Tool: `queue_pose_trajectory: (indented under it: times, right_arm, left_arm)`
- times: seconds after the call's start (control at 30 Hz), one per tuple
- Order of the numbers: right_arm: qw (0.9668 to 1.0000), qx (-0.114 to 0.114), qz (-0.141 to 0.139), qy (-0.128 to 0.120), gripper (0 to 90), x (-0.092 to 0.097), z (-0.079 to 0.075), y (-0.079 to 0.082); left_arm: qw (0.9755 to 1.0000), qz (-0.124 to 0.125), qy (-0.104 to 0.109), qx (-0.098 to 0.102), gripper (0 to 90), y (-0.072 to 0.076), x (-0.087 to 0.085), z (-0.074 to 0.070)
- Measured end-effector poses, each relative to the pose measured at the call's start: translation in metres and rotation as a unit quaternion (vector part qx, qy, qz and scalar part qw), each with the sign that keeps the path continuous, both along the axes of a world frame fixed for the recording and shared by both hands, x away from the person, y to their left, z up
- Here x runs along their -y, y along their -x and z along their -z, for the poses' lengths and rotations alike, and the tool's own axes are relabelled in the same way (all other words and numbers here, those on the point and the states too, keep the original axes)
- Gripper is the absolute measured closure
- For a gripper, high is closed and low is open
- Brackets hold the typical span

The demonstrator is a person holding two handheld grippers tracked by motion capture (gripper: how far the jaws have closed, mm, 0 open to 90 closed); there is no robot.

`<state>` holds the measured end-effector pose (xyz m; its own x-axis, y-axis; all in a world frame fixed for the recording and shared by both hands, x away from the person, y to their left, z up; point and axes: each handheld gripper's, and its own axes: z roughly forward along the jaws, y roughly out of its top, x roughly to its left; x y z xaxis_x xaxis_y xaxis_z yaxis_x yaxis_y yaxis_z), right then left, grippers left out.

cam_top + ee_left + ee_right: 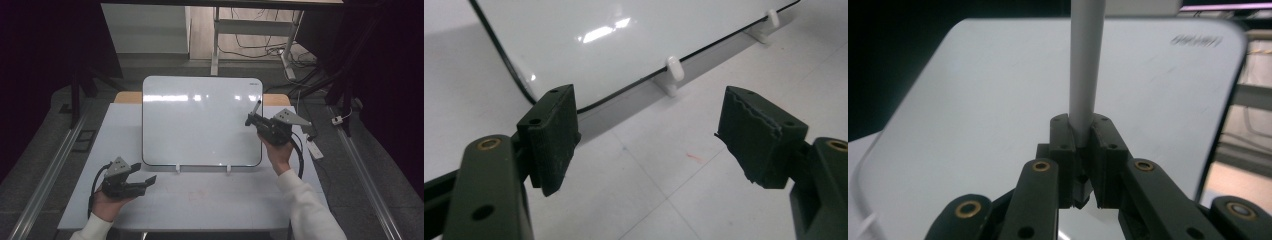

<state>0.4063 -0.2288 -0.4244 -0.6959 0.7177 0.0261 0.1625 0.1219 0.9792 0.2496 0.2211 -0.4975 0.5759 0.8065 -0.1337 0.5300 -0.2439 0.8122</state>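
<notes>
Grey marker [1085, 75] in shut hand-held gripper [1083, 145]

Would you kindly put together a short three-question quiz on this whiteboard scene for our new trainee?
1. True or false: the right claw is shut on the marker.
2. Which claw has nothing between its jaws? A) the left claw B) the right one
3. Fill in: the whiteboard leans back on a stand with two white ____ at its lower edge.

Key
1. True: the jaws clamp the marker's pale barrel, which rises in front of the board.
2. A: its jaws stand wide apart over the white table, in front of the board.
3. Clips, seen in the left gripper view and the high view.
</notes>
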Motion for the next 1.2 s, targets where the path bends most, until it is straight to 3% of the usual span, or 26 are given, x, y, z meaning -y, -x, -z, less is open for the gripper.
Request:
queue_pose_trajectory:
  times: [0.23,0.33,0.5,0.73,0.87,1.03,1.2]
  right_arm:
    - [0.9978,-0.043,-0.047,0.018,80.9,-0.006,0.015,0.040]
    - [0.9956,-0.061,-0.067,0.024,80.9,-0.012,0.023,0.054]
    - [0.9912,-0.078,-0.097,0.045,80.9,-0.024,0.037,0.072]
    - [0.9875,-0.083,-0.122,0.056,80.8,-0.035,0.041,0.085]
    - [0.9855,-0.088,-0.130,0.064,80.8,-0.040,0.045,0.088]
    - [0.9829,-0.089,-0.142,0.076,80.8,-0.049,0.048,0.092]
    - [0.9799,-0.096,-0.151,0.089,80.8,-0.060,0.050,0.093]
  left_arm:
    - [0.9994,0.026,0.010,0.022,25.6,-0.004,0.020,-0.015]
    - [0.9982,0.047,0.027,0.027,26.6,-0.008,0.032,-0.023]
    - [0.9953,0.080,0.026,0.048,28.0,-0.017,0.058,-0.041]
    - [0.9899,0.124,0.035,0.059,29.9,-0.033,0.099,-0.056]
    - [0.9869,0.144,0.049,0.055,32.0,-0.044,0.116,-0.059]
    - [0.9832,0.165,0.063,0.045,35.7,-0.055,0.135,-0.058]
    - [0.9778,0.192,0.075,0.037,39.7,-0.060,0.148,-0.054]
